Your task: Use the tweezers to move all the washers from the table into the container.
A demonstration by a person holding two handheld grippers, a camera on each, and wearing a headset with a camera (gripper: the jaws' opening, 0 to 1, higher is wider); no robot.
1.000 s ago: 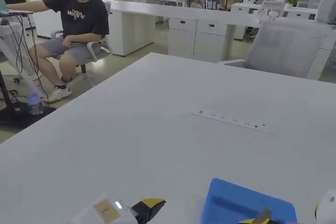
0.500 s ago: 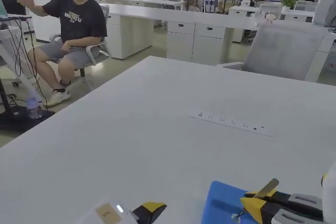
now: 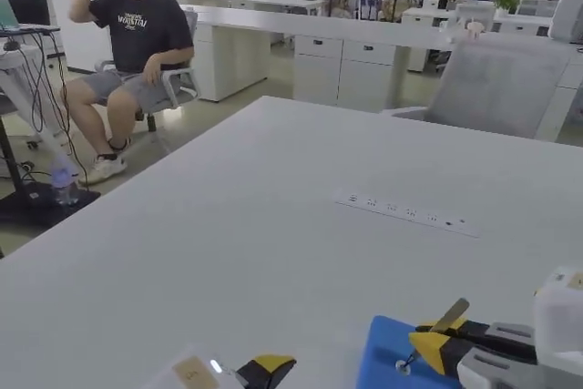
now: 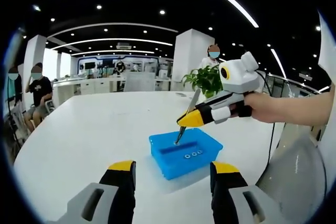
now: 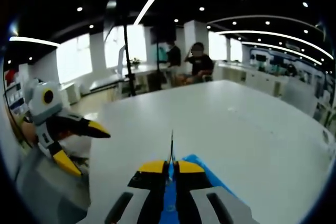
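The right claw (image 4: pixel 185 121) is clamped shut on the tweezers (image 4: pixel 180 134). Their tip dips inside the blue container (image 4: pixel 166 164) on the desk (image 4: pixel 89 129), just beside three washers (image 4: pixel 193 154). The left claw (image 4: pixel 174 167) hangs near the container, jaws wide apart.

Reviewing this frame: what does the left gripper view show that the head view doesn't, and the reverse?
Left gripper view: three small metal washers lying inside the blue plastic container. Head view: a long white power strip lying on the white table. Both: the right gripper shut on the thin metal tweezers, which point down at the container.
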